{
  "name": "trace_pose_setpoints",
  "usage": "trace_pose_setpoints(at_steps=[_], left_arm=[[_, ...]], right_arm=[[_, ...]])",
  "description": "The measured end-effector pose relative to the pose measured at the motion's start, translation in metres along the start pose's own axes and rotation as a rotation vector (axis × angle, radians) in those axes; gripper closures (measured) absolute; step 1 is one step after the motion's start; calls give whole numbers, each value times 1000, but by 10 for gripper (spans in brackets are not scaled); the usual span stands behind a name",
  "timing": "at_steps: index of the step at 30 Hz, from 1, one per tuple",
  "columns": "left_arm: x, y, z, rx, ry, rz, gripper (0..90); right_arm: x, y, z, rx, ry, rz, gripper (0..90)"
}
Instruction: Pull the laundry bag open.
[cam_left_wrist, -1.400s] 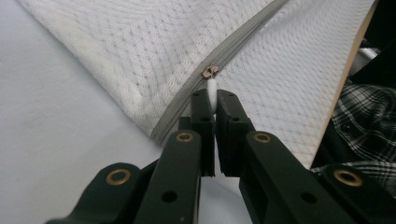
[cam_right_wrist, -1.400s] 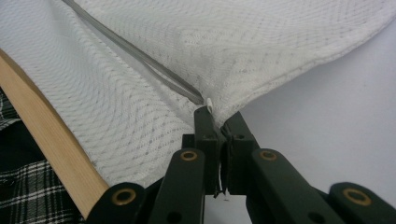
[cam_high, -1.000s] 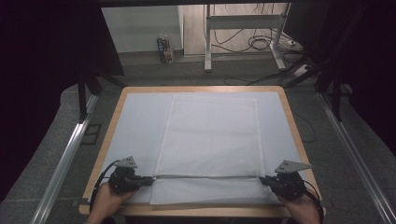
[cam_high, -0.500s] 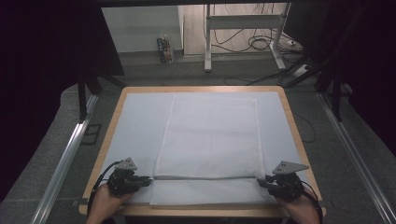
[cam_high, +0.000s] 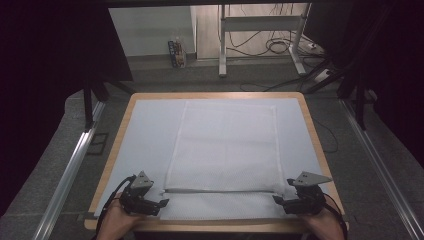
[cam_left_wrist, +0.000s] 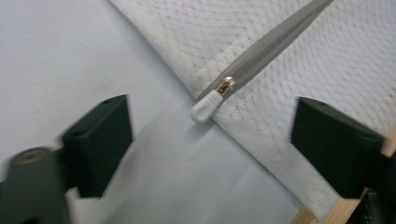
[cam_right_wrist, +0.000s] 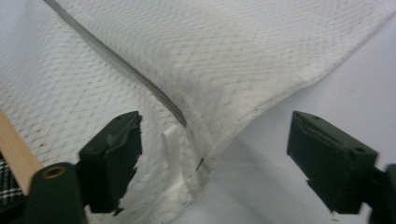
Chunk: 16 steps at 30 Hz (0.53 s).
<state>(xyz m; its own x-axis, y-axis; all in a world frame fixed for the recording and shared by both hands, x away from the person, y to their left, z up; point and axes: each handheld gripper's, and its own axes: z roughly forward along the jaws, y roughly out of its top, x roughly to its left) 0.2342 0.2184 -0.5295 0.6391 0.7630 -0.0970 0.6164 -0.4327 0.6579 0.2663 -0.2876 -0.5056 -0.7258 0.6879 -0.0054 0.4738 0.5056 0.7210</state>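
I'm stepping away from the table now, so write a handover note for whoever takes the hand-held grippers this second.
Left hand-held gripper: open, jaws just opened, holding nothing; the white zipper pull lies loose between them.
Right hand-held gripper: open, jaws just opened; the near right corner of the white mesh bag lies between them, unpressed.
The bag lies flat on the pale mat, its grey zipper running straight across the near end.
Done: both grips on the bag's near corners released.
Left: I cannot tell what step follows; check before regripping.
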Motion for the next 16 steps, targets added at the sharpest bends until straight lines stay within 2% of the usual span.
trace_pose_setpoints(at_steps=[2,4,11,16], left_arm=[[2,-3,-2,-15,-10,-25,69],[3,-5,-2,-21,-1,-38,43],[-2,-7,1,3,92,45,15],[-1,-7,2,-9,103,51,12]], right_arm=[[-1,-1,1,-7,2,11,142],[-2,-2,2,-4,-2,14,117],[-1,-2,5,6,-5,4,95],[-2,-3,5,9,-5,5,91]])
